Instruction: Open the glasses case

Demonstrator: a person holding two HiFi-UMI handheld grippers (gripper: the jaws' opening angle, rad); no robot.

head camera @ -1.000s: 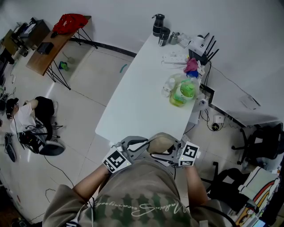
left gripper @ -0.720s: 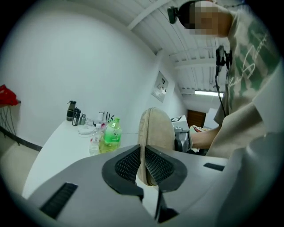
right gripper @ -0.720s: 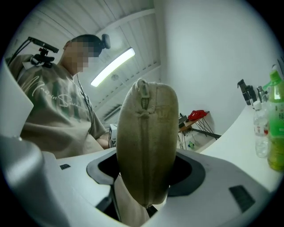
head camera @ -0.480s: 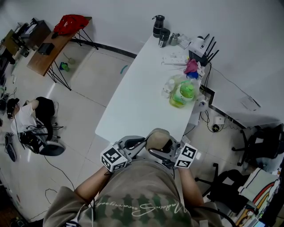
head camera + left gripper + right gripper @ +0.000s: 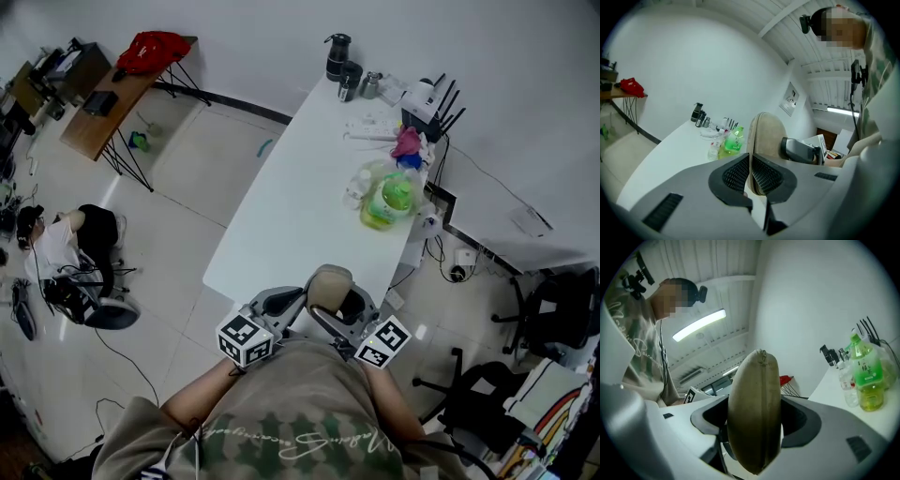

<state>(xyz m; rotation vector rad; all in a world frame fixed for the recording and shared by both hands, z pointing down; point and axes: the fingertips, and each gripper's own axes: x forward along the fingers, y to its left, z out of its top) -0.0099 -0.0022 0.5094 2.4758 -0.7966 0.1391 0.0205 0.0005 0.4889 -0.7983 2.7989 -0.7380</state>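
The tan zip-up glasses case [image 5: 328, 284] hangs over the near end of the white table [image 5: 291, 206], between both grippers. My right gripper [image 5: 757, 420] is shut across the case's [image 5: 757, 408] width, zip seam facing the camera and the pull at its top. In the left gripper view the case [image 5: 767, 133] stands upright just past my left gripper [image 5: 750, 161]. Its jaws are closing, nearly together, with a thin tan bit of the case's edge between the pads. In the head view the left gripper [image 5: 295, 302] meets the case from the left and the right gripper [image 5: 349, 311] from the right.
A green bottle [image 5: 389, 195] and a small clear bottle [image 5: 356, 187] stand on the table's right side. Black flasks [image 5: 339, 61], a power strip [image 5: 370, 122] and a router [image 5: 422, 98] crowd the far end. A person sits on the floor [image 5: 70, 248] at left.
The left gripper has rolled and its jaws have drawn together at the case's edge. The right gripper has swung slightly left with the case, which now stands more upright.
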